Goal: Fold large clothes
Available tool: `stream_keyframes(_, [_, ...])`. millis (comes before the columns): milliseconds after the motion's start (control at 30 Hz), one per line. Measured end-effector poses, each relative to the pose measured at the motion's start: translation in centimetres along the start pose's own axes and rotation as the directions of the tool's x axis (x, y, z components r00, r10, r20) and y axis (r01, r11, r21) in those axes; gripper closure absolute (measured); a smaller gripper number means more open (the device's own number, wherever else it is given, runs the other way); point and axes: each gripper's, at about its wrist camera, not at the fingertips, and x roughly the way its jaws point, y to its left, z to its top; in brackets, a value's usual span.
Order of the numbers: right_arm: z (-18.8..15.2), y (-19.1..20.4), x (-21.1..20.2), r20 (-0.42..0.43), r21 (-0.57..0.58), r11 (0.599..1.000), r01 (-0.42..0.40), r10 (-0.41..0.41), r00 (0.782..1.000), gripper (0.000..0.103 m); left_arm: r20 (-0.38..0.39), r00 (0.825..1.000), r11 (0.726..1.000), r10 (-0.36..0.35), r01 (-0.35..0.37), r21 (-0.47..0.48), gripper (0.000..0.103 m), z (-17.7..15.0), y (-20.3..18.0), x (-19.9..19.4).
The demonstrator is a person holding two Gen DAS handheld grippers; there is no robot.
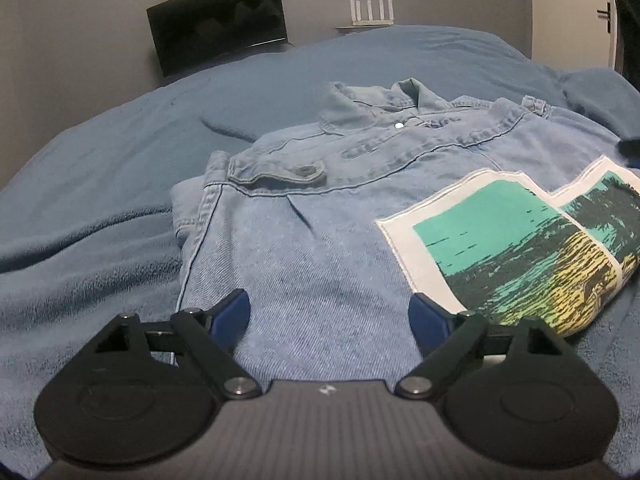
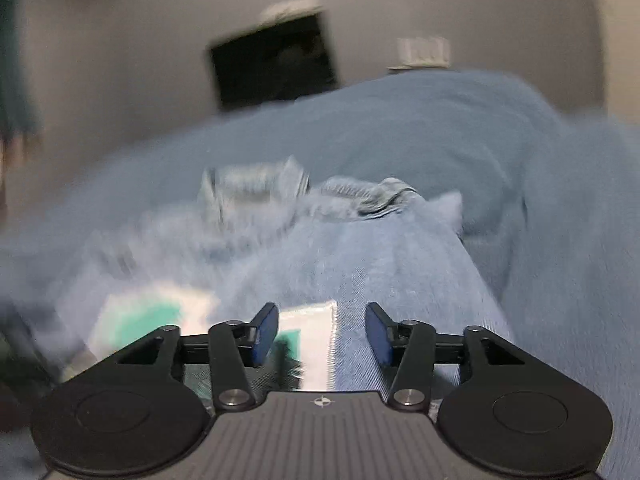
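Note:
A light blue denim jacket (image 1: 320, 220) lies on the bed, collar at the far end, both sides folded in, with a teal, yellow and white printed patch (image 1: 520, 240) on its back. My left gripper (image 1: 330, 316) is open and empty, low over the jacket's near part. In the blurred right wrist view the jacket (image 2: 380, 264) and its patch (image 2: 312, 332) lie below my right gripper (image 2: 322, 334), which is open and empty above the patch's edge.
A blue blanket (image 1: 100, 184) covers the bed all around the jacket. A dark monitor (image 1: 218, 20) and a white router (image 1: 372, 12) stand against the grey wall beyond the bed. A white door (image 1: 572, 12) is at the far right.

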Motion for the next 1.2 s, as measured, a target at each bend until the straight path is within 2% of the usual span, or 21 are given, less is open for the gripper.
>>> stream_keyframes(100, [-0.9,-2.7,-2.7,0.052,0.254,0.965,-0.067,0.055,0.997,0.042,0.006,1.000,1.000,0.002,-0.002,0.004,0.015,-0.1,0.0,-0.1])
stream_keyframes(200, [-2.1,-3.4,-4.9,0.066,0.329,0.940,-0.093,0.075,0.995,0.041,0.012,1.000,1.000,-0.002,0.002,-0.008,0.014,-0.1,0.0,0.0])
stream_keyframes(300, [-2.9,-3.1,-5.5,0.018,0.373,0.924,-0.087,0.086,0.996,0.037,0.026,1.000,1.000,0.005,-0.004,-0.026,0.014,0.2,-0.2,-0.3])
stream_keyframes(467, [-4.7,-0.5,-5.0,-0.110,0.325,0.945,-0.043,0.083,0.991,0.033,0.048,0.998,0.997,-0.045,0.048,-0.066,0.014,0.6,-1.4,-1.7])
stream_keyframes(533, [-5.2,0.5,-4.5,-0.135,0.282,0.959,-0.012,0.052,0.989,0.031,0.058,0.996,0.996,-0.064,0.068,-0.060,0.014,0.8,-2.0,-2.1])
stream_keyframes(633, [-5.6,0.5,-3.6,-0.163,0.290,0.957,0.023,0.026,0.986,0.031,0.068,0.993,0.993,-0.101,0.104,-0.052,0.014,0.9,-2.8,-2.4])
stream_keyframes(867, [-6.0,0.1,-2.1,-0.162,0.283,0.958,0.044,0.003,0.987,0.031,0.055,0.981,0.980,-0.188,0.191,-0.059,0.014,0.7,-4.0,-1.7])
stream_keyframes(1000, [-6.2,0.2,-2.9,-0.157,0.281,0.959,0.037,0.008,0.988,0.032,0.022,0.979,0.977,-0.203,0.204,-0.063,0.011,0.1,-3.9,-0.5])
stream_keyframes(1200, [-5.9,-0.2,-3.4,-0.150,0.293,0.956,0.025,0.020,0.988,0.032,0.025,0.976,0.974,-0.216,0.218,-0.062,0.009,0.0,-3.7,0.0])
